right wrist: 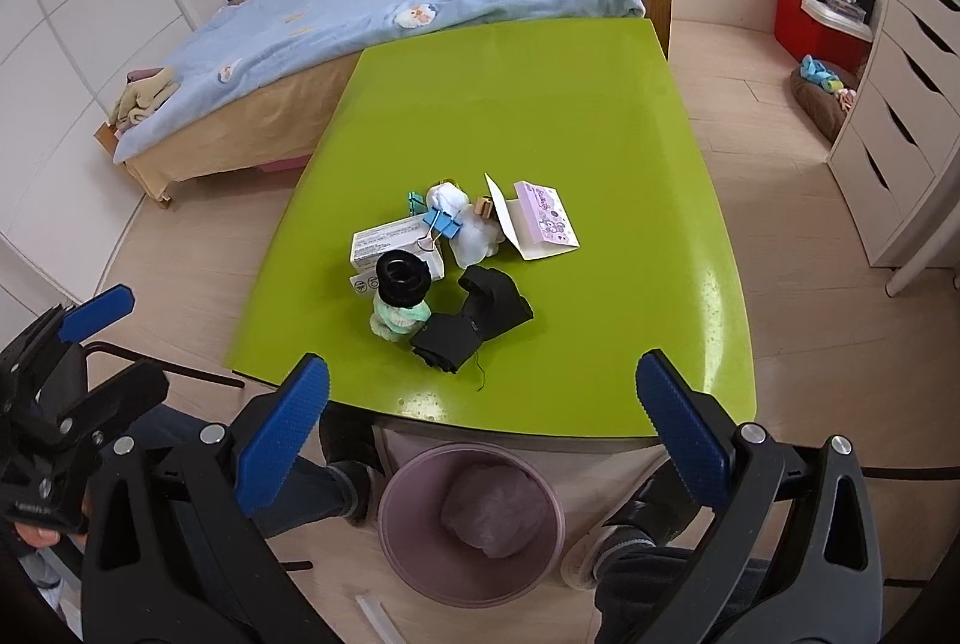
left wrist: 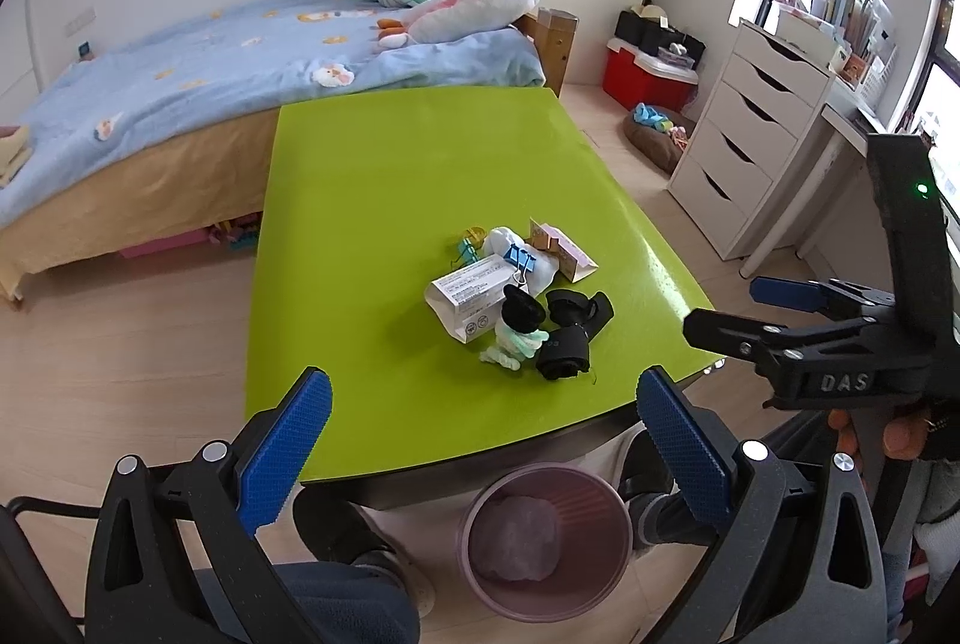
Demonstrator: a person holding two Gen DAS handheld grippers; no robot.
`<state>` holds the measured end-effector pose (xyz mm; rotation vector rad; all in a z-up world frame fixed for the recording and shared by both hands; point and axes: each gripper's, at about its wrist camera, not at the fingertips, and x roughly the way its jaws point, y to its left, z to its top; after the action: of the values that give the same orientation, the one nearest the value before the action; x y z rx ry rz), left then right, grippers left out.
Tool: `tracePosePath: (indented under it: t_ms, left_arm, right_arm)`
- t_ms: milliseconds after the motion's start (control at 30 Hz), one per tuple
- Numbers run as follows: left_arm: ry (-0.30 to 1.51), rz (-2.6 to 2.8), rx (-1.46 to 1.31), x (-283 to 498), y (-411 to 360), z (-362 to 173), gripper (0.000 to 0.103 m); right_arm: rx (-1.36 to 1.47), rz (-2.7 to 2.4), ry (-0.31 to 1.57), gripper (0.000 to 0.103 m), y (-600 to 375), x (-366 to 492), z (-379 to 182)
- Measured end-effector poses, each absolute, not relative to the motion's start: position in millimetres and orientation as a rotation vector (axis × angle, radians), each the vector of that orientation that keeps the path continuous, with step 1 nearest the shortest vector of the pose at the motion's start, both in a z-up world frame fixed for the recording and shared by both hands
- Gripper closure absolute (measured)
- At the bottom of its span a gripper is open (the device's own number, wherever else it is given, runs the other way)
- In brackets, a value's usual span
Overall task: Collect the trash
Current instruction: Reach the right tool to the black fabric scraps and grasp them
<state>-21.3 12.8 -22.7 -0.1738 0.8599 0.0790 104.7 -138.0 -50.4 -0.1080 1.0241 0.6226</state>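
Observation:
A small pile lies near the front of the green table (left wrist: 390, 176) (right wrist: 540, 104): a white printed box (left wrist: 471, 299) (right wrist: 390, 239), white crumpled tissue (left wrist: 543, 263) (right wrist: 474, 239), a pink card (left wrist: 567, 254) (right wrist: 546, 218), black fabric (left wrist: 570, 338) (right wrist: 474, 323), a black roll on a mint cloth (left wrist: 519, 326) (right wrist: 401, 296) and a blue binder clip (left wrist: 521, 260) (right wrist: 443, 222). A pink bin (left wrist: 543, 539) (right wrist: 471, 521) with a crumpled bag inside stands on the floor under the near table edge. My left gripper (left wrist: 483, 440) and right gripper (right wrist: 483, 428) hover open above that edge, both holding nothing.
A bed with a blue blanket (left wrist: 210, 68) (right wrist: 360, 2) and plush toys stands behind the table. White drawers (left wrist: 744, 134) (right wrist: 900, 116), a red box (left wrist: 645, 74) (right wrist: 810, 20) and a brown pet bed (left wrist: 657, 137) (right wrist: 822, 95) are on the right. The person's legs and shoes (right wrist: 354, 470) flank the bin.

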Motion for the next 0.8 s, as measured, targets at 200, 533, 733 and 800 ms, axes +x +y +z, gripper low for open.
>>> tracePosePath:
  t_ms: [200,533,733,800]
  left_arm:
    - [0.858,0.088,-0.176,-24,15,-21,0.005]
    - [0.853,0.104,-0.184,-28,21,-19,0.005]
    - [0.858,0.118,-0.195,-31,26,-21,0.005]
    - [0.859,0.121,-0.199,-31,28,-21,0.005]
  right_arm:
    - [-0.033,0.573,1.193,0.003,-122,145,-86]
    - [0.157,0.463,1.43,0.004,-110,187,-146]
    - [0.169,0.439,1.456,0.029,-100,190,-157]
    - [0.187,0.449,1.457,0.032,-101,190,-159]
